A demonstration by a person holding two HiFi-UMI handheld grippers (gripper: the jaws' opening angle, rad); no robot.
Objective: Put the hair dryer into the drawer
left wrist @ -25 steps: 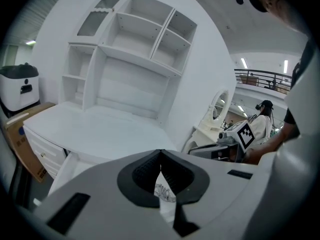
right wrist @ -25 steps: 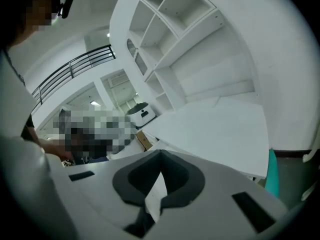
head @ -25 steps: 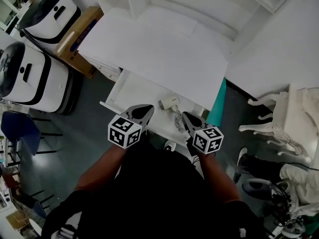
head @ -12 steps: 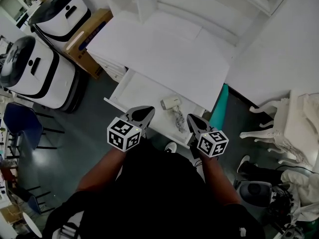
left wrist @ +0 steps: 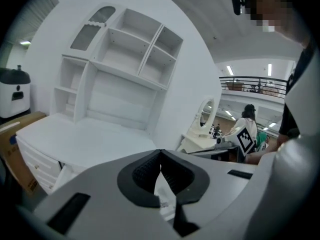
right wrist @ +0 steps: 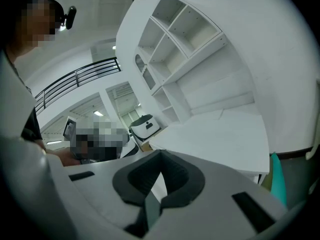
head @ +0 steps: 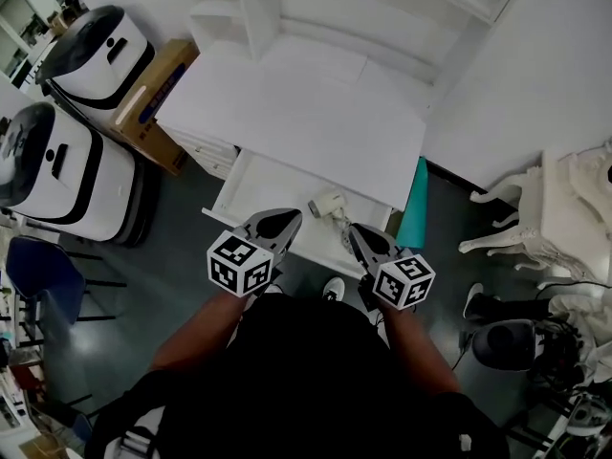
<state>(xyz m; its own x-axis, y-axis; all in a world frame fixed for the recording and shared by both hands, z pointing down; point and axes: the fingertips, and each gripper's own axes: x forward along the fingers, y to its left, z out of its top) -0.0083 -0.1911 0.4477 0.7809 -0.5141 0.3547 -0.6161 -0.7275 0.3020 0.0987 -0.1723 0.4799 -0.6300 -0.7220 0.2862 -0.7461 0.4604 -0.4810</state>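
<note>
Slightly downward, left claw (head: 285,218), right claw (head: 357,231), closed

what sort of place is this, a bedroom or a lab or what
Likely a mock bedroom set inside a lab or showroom hall: a white vanity desk with shelves, bulky white machines parked beside it, and a railed mezzanine with strip lights behind.

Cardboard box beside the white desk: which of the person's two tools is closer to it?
Left. In the head view the left tool is down and right of the cardboard box, at the drawer's front edge; the right tool is farther right.
</note>
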